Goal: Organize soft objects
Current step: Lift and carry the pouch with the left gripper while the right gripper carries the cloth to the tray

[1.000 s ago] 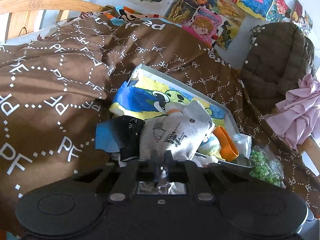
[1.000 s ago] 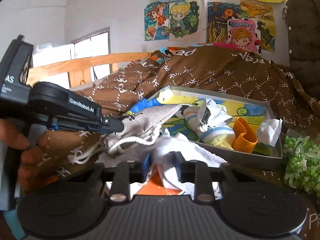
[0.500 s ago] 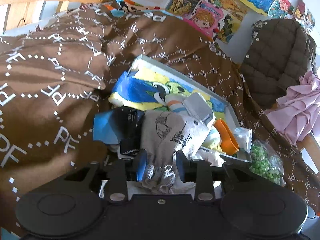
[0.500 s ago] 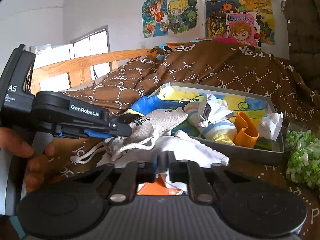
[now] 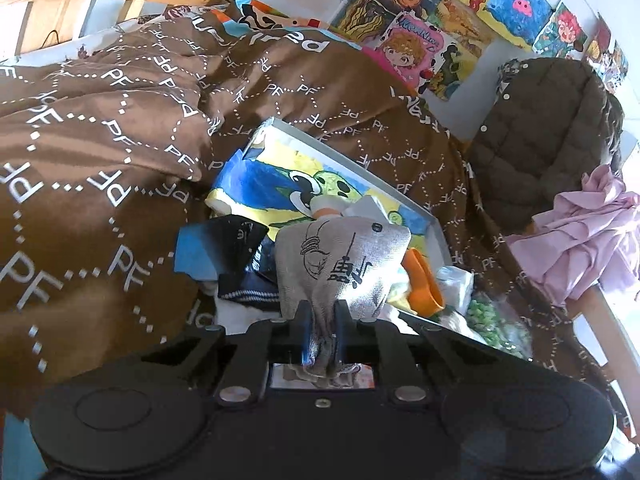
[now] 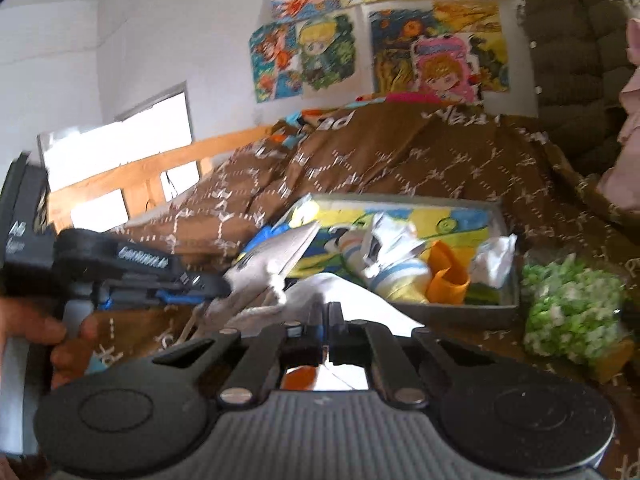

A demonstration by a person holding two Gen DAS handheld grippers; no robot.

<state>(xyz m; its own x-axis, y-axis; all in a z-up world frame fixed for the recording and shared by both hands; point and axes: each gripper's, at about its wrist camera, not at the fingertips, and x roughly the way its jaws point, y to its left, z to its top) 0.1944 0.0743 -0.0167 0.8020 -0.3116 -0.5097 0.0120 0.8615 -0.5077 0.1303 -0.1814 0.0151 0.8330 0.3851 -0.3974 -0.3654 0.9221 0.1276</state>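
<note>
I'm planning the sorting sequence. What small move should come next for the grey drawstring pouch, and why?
Probably carry the grey pouch forward over the tray. The left hand-held gripper is closing on its gathered neck, and the pouch hangs at the tray's near edge.

Right wrist view smeared by motion blur: lettering on left gripper [image 6: 208, 286] unreadable, green bag [image 6: 572, 312] contents indistinct at 3 o'clock. Grey pouch [image 5: 344, 268] hides much of the tray [image 5: 352, 162] floor behind it. Pink cloth [image 5: 580, 240] cut off at 3 o'clock edge.
</note>
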